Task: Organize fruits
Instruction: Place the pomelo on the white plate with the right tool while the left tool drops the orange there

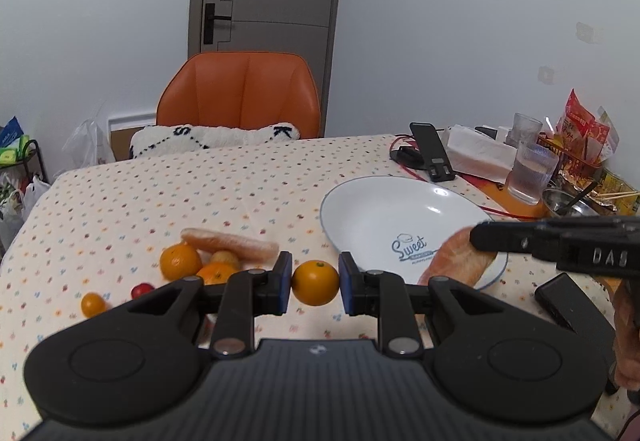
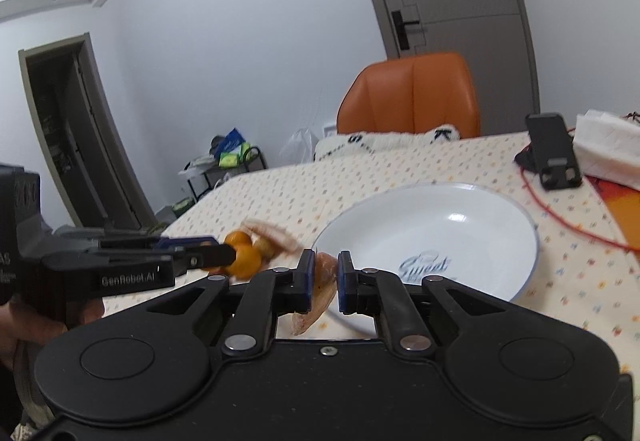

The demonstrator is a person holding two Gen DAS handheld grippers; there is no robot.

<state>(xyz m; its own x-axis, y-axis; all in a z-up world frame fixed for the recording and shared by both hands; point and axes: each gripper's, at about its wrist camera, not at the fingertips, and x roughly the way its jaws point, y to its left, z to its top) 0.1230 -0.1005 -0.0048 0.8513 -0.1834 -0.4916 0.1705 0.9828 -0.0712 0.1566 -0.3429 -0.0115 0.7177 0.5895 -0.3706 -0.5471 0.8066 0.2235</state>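
Now plate empty; right hand-held gripper w/ orange-pink piece over rim.

A table in a dotted cloth carried it all: white plate at right, a fruit heap with oranges at left, a black stand, a glass and tissues behind.

The left tool hid part of the fruit pile. The plate's lettering was blurred, and the plate was partly covered.
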